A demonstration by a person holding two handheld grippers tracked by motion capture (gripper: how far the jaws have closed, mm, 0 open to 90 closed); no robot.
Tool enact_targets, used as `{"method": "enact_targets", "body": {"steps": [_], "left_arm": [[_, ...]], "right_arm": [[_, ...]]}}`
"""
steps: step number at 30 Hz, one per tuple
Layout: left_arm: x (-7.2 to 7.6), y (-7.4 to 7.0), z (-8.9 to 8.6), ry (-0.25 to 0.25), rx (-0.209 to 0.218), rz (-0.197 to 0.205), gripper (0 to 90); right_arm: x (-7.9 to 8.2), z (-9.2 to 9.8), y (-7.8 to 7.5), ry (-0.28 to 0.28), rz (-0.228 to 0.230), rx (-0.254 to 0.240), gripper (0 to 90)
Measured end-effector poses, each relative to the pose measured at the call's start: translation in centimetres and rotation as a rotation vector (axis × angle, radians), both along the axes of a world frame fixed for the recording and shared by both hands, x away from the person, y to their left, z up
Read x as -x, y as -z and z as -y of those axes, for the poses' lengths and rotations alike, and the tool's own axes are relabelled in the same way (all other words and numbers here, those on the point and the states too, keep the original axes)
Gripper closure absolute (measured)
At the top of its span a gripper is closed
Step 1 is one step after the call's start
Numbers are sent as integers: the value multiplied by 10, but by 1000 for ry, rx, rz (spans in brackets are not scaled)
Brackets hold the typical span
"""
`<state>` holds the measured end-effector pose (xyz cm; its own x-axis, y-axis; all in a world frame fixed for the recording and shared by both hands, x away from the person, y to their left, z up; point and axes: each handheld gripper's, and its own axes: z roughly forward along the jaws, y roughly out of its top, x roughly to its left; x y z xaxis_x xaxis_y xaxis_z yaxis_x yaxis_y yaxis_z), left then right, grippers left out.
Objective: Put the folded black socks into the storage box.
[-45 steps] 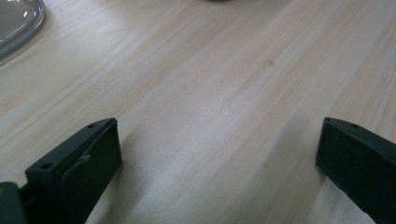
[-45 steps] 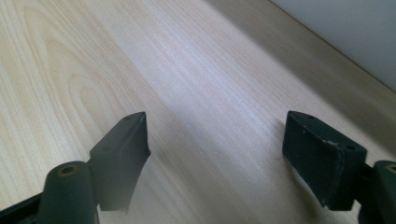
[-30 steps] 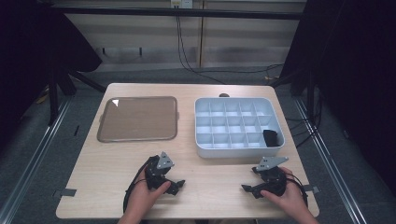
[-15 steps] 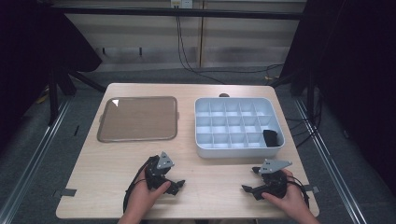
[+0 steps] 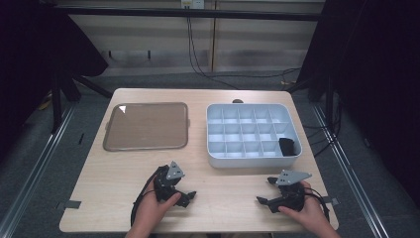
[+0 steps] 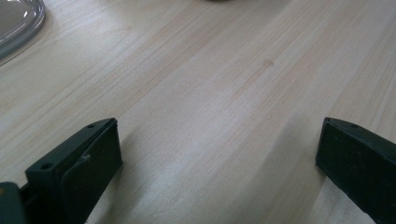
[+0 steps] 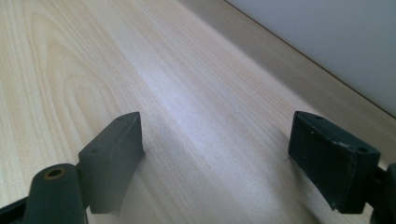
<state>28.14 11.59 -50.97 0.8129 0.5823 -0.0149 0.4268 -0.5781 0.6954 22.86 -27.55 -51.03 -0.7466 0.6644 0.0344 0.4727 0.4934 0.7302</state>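
The black item (image 5: 286, 145) sits in the near right compartment of the compartment box (image 5: 252, 159), untouched. Both tools, left (image 5: 184, 196) and right (image 5: 265, 191), rest wide-jawed and empty on the worktop (image 5: 223, 198); the next move likely calls for the right tool to reach into that compartment.

- The dark object (image 5: 286, 145) in the right compartment of the divided tray (image 5: 252, 159) is too small to identify.
- The clear tray (image 6: 18, 21) is cut off by the corner of the left gripper view.
- Both forearms are cut off by the bottom edge of the high view.
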Motion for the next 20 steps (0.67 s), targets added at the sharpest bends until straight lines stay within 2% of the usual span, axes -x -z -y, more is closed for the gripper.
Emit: {"method": "enact_targets", "body": {"steps": [20], "left_arm": [[0, 0, 0, 0, 0, 0, 0]], "right_arm": [[-1, 0, 0, -5, 2, 1, 173]]}}
